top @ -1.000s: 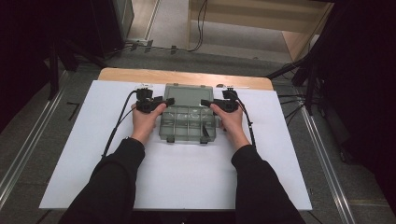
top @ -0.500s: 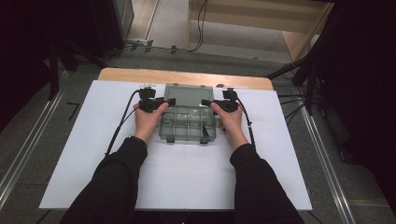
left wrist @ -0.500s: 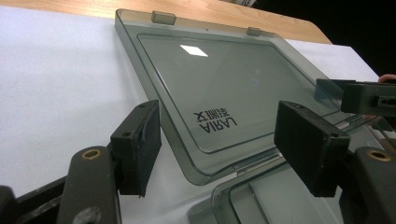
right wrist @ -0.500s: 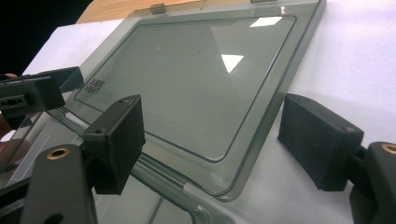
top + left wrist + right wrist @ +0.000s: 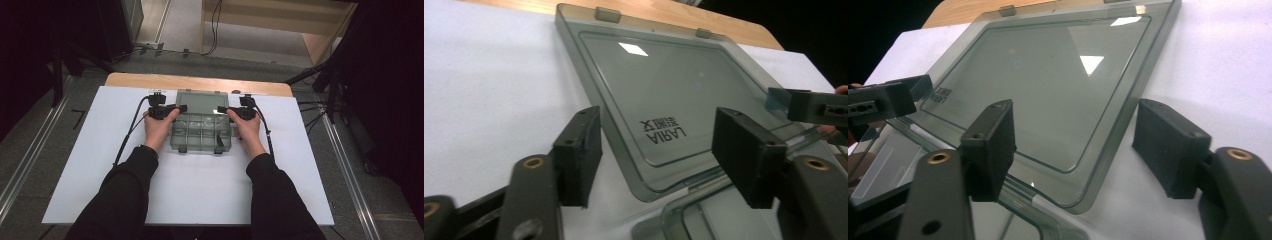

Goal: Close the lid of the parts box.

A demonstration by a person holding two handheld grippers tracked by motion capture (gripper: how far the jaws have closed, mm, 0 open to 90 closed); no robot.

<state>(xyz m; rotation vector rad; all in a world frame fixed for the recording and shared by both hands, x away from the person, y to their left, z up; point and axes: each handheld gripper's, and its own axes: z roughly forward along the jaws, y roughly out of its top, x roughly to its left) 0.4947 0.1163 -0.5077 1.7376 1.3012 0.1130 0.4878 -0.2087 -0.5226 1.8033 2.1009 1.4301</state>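
Note:
A smoky clear compartment box [image 5: 202, 134] lies open mid-table, its lid [image 5: 199, 102] folded back flat on the white sheet. My left gripper [image 5: 172, 109] is at the box's left rear corner, jaws open and straddling the lid's near corner [image 5: 659, 85]. At the right rear corner my right gripper [image 5: 227, 111] is open too, its jaws on either side of the lid's edge [image 5: 1048, 75]. Nothing is pinched by either. Each gripper view shows the other gripper farther off: the right gripper [image 5: 816, 106] and the left gripper [image 5: 880, 102]. The box base [image 5: 888, 160] shows low in the right gripper view.
A white sheet [image 5: 100, 165] covers the table, with a wooden strip [image 5: 150, 80] bare along the far edge. Cables [image 5: 131, 131] trail from both grippers across the sheet. Metal rails [image 5: 30, 165] run on the floor at both sides.

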